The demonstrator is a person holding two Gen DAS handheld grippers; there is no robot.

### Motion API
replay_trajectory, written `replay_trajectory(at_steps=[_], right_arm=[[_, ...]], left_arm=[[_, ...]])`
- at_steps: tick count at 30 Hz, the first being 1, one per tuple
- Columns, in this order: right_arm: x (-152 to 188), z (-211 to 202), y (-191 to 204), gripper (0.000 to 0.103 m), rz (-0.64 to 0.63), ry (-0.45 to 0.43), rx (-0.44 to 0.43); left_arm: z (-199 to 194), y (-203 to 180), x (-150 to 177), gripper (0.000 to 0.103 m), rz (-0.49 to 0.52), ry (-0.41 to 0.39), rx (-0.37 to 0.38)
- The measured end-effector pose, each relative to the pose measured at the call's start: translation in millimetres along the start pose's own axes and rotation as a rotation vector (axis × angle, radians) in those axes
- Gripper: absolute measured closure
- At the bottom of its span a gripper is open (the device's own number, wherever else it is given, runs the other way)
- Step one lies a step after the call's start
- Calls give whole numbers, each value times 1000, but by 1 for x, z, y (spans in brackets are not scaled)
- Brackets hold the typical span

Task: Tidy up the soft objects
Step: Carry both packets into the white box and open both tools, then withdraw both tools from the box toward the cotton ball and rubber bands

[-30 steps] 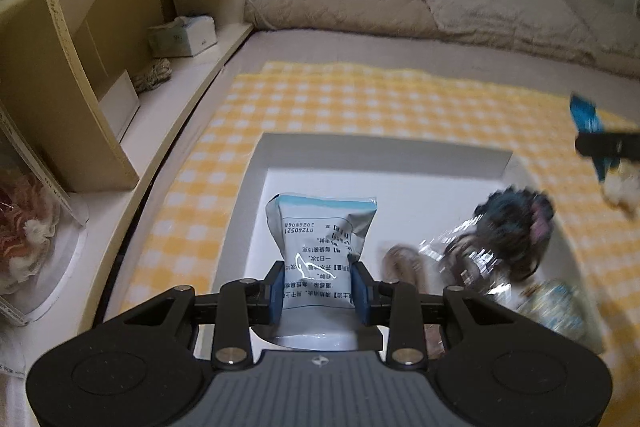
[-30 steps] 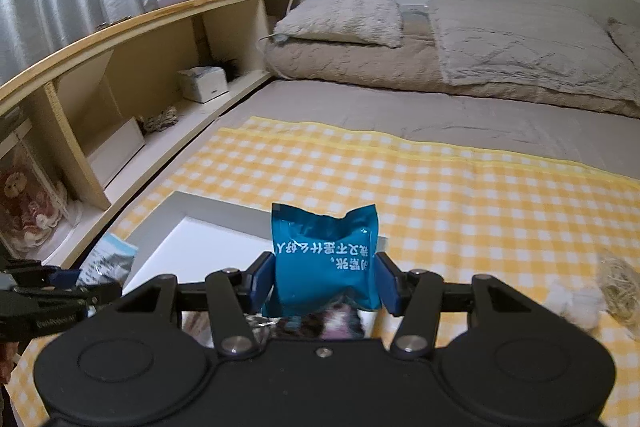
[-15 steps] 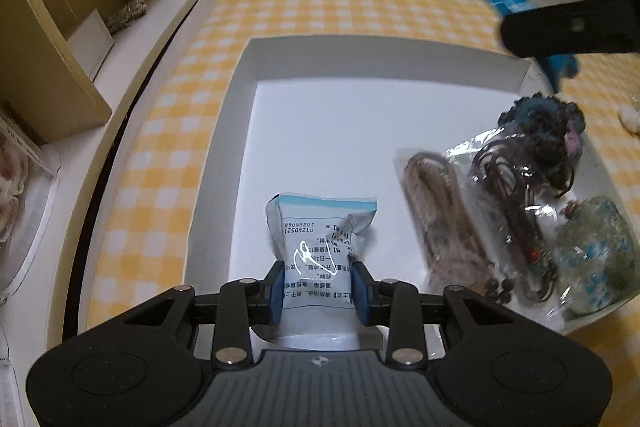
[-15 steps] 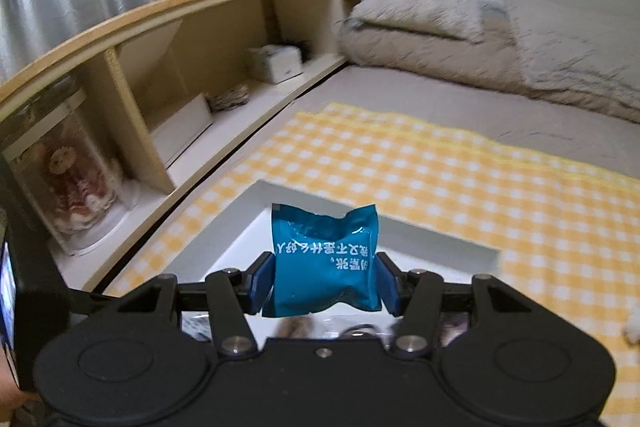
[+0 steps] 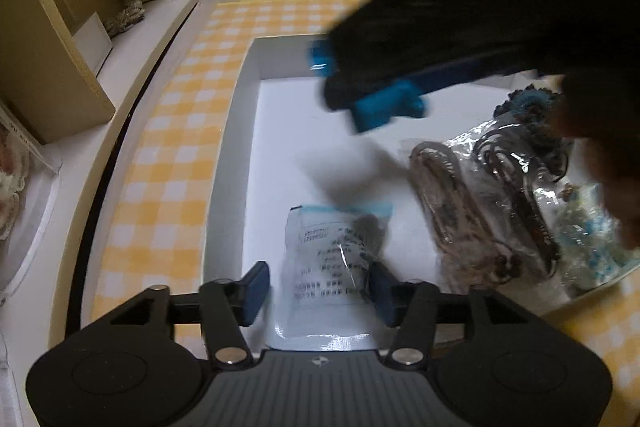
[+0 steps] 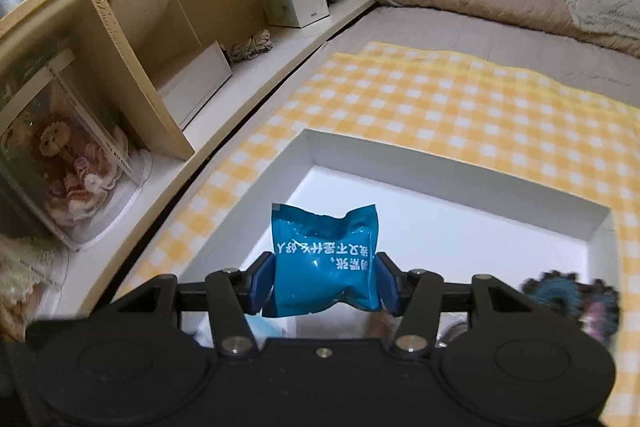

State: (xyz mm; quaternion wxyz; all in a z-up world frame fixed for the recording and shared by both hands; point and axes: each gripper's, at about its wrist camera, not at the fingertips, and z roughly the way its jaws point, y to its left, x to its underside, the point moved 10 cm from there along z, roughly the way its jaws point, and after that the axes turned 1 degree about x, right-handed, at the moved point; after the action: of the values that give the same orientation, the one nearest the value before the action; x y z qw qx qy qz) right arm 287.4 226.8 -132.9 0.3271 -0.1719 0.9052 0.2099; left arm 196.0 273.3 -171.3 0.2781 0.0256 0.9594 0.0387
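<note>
Fingers of the left gripper point(image 5: 318, 289) stand apart, one on each side of the pale grey packet point(image 5: 334, 259) with a gap at both sides; that packet lies flat on the floor of the white tray point(image 5: 224, 163) at 6 o'clock in the left wrist view; bagged cords point(image 5: 472, 203) and a dark crocheted piece point(image 5: 528, 103) sit in the tray at 3 o'clock; right gripper point(image 6: 324, 289) clamps the blue packet point(image 6: 324, 259) between its blue pads, the packet upright above the tray's near left part; from the left camera this gripper appears as a dark blur at 1 o'clock over the tray; yellow checked cloth point(image 6: 440, 107) lies under the tray; wooden shelf point(image 6: 132, 59) runs along at 10 o'clock
</note>
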Motion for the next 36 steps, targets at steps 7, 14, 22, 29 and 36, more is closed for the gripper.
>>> replay_trajectory(at_steps=[7,14,22,29,36], right_arm=[[-11,28,27,40,33,-12,-39],[-1,30,24,24,33,34,-20],[4,4,3,24,24,40,3],[4,-22,-11,23,12,14,2],[2,-51,-21,23,-4,-17,0]], left_arm=[[-13,7,-2,41,-70,-43,39],[-14,7,-4,36,-63,-51,32],[-22,8,-5,36,-76,-61,29],[-36,3,-9,36,-80,-84,27],[-54,-2,-14,35,-90,-112,25]])
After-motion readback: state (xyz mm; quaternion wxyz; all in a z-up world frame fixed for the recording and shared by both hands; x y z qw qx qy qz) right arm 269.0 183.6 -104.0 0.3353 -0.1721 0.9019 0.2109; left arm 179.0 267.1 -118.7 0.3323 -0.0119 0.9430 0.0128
